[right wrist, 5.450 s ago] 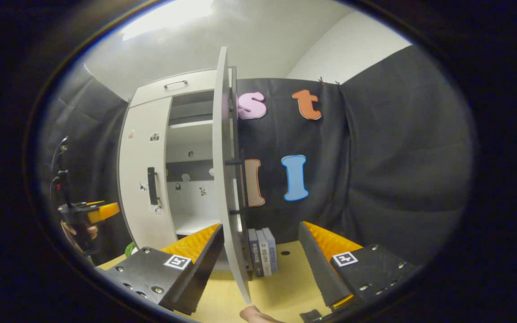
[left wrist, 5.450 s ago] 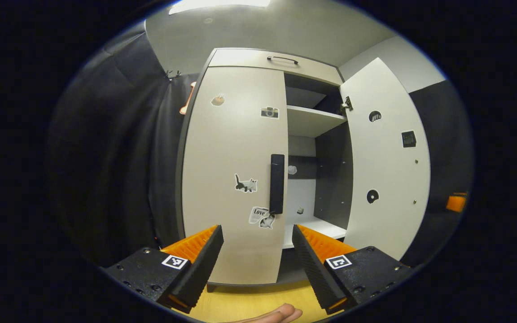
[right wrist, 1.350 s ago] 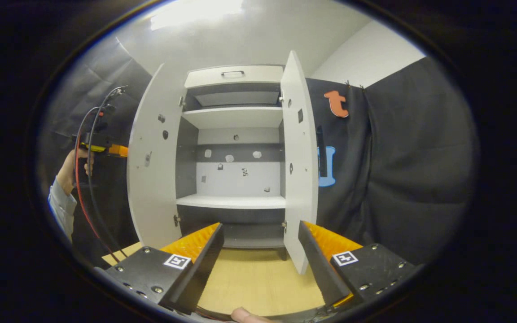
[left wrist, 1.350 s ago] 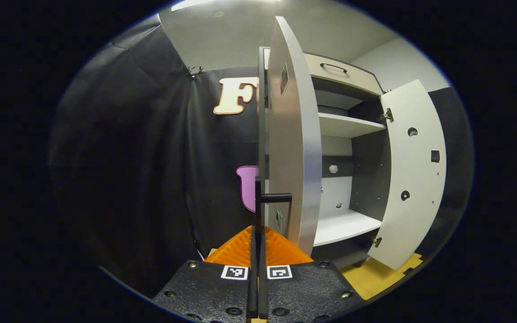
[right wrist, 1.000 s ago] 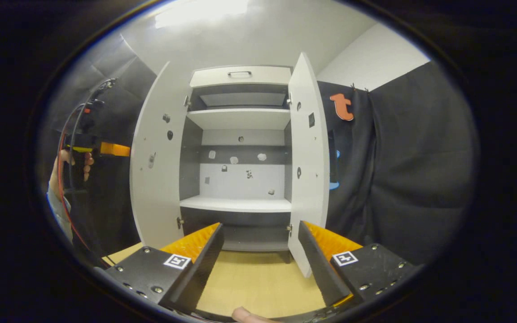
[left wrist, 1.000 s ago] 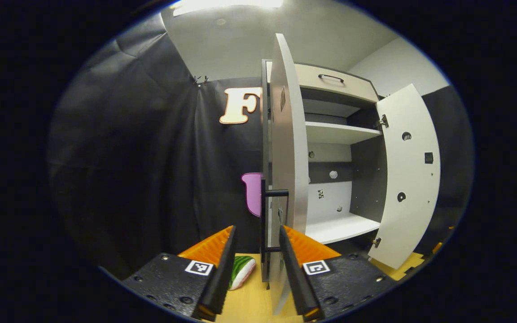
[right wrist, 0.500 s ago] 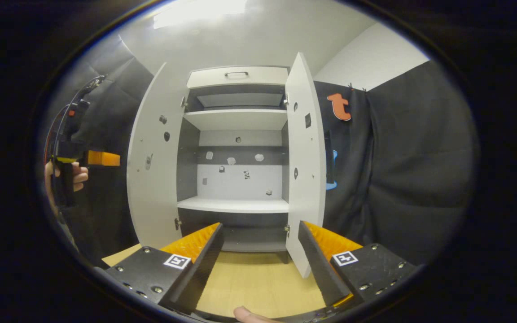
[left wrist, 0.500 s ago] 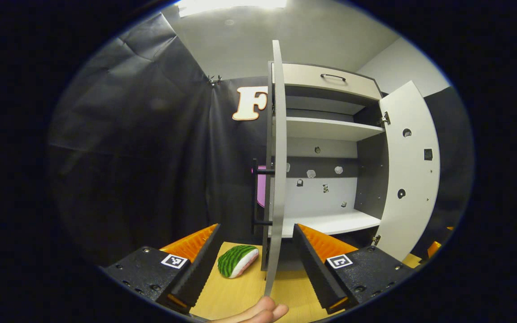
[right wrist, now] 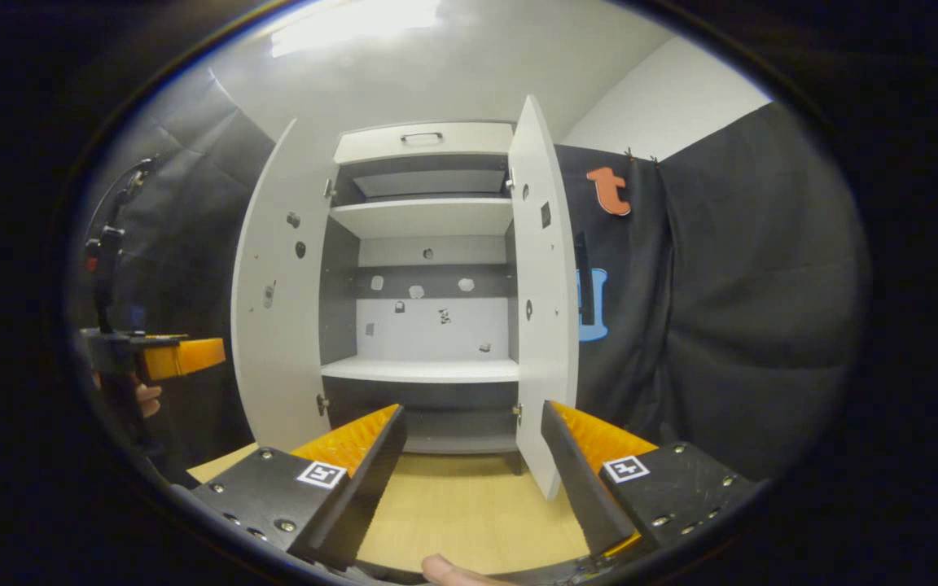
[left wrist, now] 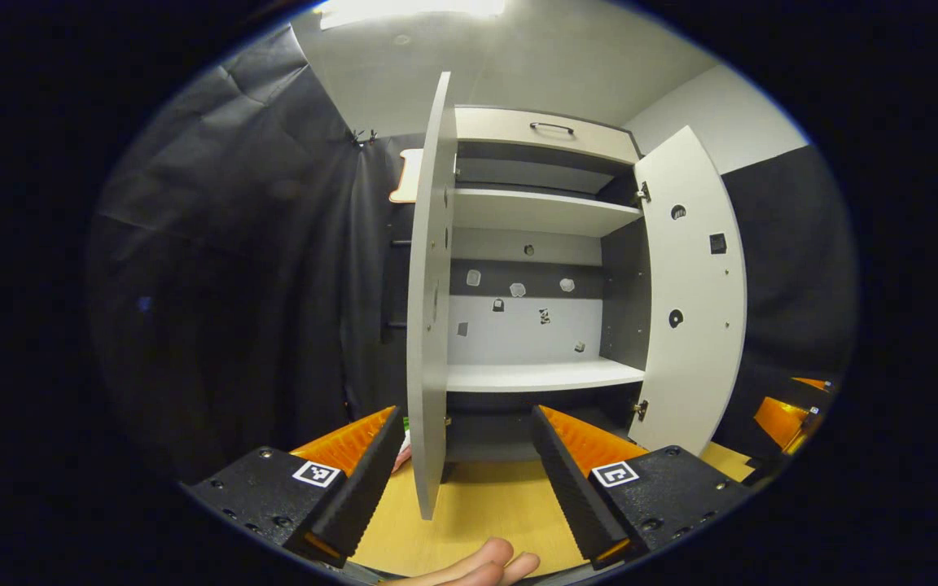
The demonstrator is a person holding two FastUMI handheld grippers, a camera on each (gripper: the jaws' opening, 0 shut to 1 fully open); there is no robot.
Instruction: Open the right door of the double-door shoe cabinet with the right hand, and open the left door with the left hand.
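The white shoe cabinet [left wrist: 546, 134] stands with both doors swung wide. In the left gripper view the left door [left wrist: 428, 309] shows its inner face almost edge-on, and the right door [left wrist: 693, 301] angles outward. My left gripper [left wrist: 466, 415] is open, drawn back from the left door, nothing between its fingers. In the right gripper view both the left door [right wrist: 278, 301] and the right door [right wrist: 542, 301] flank the bare shelves. My right gripper [right wrist: 473, 409] is open in front of the cabinet, holding nothing. The left gripper [right wrist: 168, 356] hangs at the far left, apart from the door.
A drawer with a dark handle [left wrist: 550, 128] tops the cabinet. White shelves [right wrist: 424, 370] are bare apart from small stickers on the back panel. The cabinet stands on a yellow wood floor [right wrist: 469, 509]. Black cloth walls close both sides. A fingertip [left wrist: 477, 566] shows at the bottom.
The left gripper let go of the left door's handle, opened, and pulled back and down. The left door has swung wider. The right gripper has stayed open and nearly still.
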